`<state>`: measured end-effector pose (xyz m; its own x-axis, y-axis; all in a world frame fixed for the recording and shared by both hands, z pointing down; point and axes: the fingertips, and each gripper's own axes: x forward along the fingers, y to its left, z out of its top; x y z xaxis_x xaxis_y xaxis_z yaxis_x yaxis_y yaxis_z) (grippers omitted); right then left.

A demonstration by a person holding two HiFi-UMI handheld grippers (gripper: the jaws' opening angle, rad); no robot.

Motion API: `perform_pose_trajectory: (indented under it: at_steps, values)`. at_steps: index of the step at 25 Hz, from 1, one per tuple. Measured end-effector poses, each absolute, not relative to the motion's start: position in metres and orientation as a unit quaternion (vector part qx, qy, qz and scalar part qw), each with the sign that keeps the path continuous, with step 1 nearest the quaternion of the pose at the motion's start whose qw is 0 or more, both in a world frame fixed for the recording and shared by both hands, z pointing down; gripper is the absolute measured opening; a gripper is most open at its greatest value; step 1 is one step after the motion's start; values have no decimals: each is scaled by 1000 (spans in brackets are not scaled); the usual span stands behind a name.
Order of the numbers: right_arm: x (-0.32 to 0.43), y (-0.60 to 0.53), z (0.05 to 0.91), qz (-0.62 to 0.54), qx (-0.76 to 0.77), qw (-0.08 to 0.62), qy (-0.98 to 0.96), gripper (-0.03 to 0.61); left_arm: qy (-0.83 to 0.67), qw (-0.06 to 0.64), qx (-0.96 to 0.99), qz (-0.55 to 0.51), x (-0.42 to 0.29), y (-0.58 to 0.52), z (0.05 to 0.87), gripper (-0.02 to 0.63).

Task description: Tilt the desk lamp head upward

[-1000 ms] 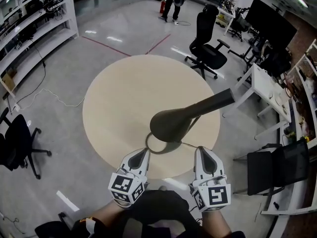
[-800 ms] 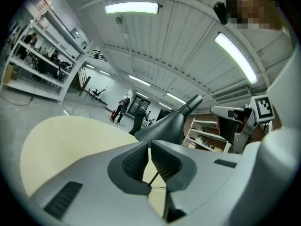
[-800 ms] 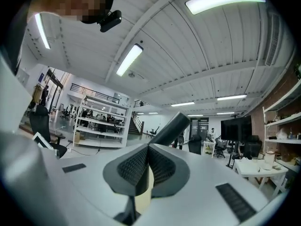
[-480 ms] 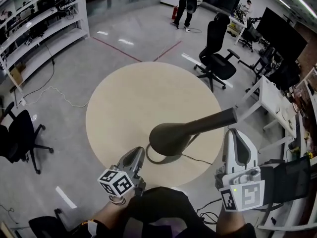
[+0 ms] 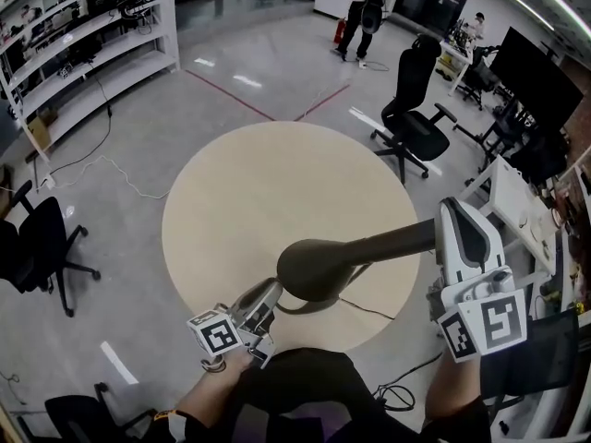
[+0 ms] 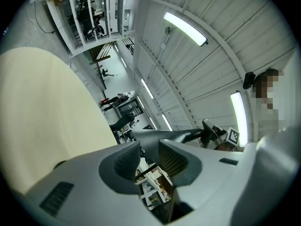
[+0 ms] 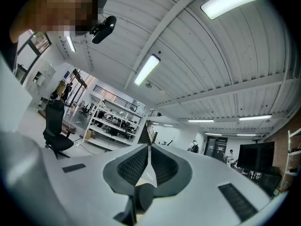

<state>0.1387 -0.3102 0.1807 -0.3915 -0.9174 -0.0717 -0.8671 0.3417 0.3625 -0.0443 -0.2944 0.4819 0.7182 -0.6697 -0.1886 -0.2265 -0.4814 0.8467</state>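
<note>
The desk lamp head (image 5: 314, 268), a dark rounded shade, hangs over the near part of the round beige table (image 5: 249, 192). Its dark arm (image 5: 392, 241) runs off from the desk lamp head to the right. Below the desk lamp head a thin cable (image 5: 365, 308) trails across the table toward the right

The left gripper (image 5: 266, 295) sits at the near left of the desk lamp head, with its tips close under the shade's edge. The head view does not settle whether they touch it. In the left gripper view the left gripper (image 6: 149, 147) has its jaws released with a clear gap between the ribbed pads. They have just been opening and clamp nothing, and the dark underside of the desk lamp head (image 6: 155, 136) shows just past the tips

The right gripper (image 5: 459, 212) is held up to the right of the desk lamp head, at the far end of the arm. I cannot tell whether it touches the arm. In the right gripper view the right gripper (image 7: 149, 149) has its jaws clenched tip to tip on nothing, with ceiling lights (image 7: 146, 69) beyond
</note>
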Motion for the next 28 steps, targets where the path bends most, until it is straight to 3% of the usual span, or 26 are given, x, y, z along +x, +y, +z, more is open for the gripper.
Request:
perform_pose_trajectory:
  at_steps: [8, 28]
  values:
    - [130, -340, 213, -132, 523, 108, -835, 15, -219, 437, 832, -262, -35, -293, 491, 173]
    - [159, -356, 216, -75, 519, 82, -848, 15, -183, 439, 830, -290, -28, -305, 466, 165]
